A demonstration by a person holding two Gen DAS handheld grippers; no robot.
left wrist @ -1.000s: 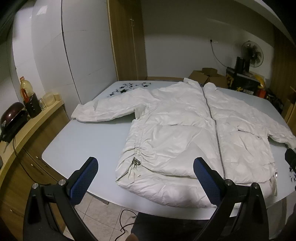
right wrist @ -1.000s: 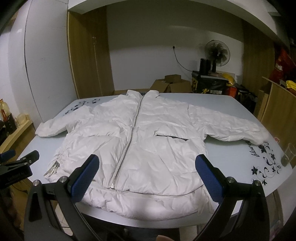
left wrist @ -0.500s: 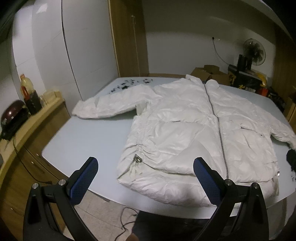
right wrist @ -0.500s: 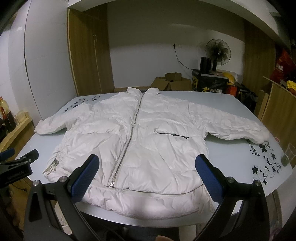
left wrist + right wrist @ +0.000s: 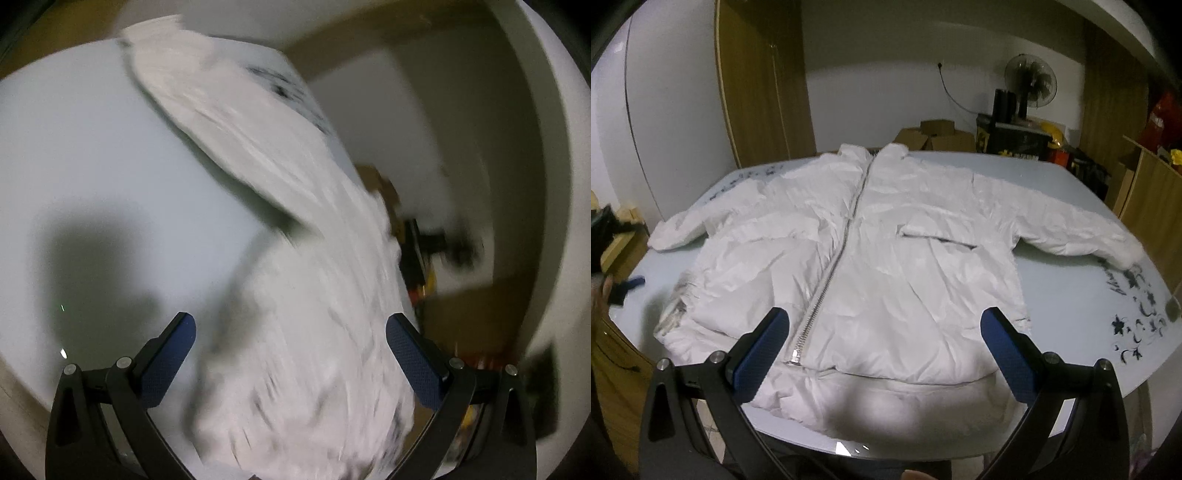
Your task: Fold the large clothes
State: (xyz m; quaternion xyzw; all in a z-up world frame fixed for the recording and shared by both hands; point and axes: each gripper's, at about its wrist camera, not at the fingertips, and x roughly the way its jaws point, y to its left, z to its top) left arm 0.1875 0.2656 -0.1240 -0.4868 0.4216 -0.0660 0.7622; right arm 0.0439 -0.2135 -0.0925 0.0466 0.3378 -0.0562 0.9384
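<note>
On the pale table [image 5: 1071,295] my white puffer jacket [image 5: 886,258] lies zipped; left gripper [image 5: 291,354] and right gripper [image 5: 886,347] both hover spread, empty.

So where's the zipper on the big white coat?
In the right wrist view the zipper runs down the middle of the white coat, from the collar at the far side of the table to the near hem, ending by the right gripper.

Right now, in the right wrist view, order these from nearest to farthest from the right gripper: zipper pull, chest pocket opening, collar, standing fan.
From the right gripper:
1. Zipper pull, just left, at the hem.
2. Chest pocket opening, mid-jacket, right of the zipper.
3. Collar, at the jacket's far end.
4. Standing fan, beyond the table, back right.
</note>
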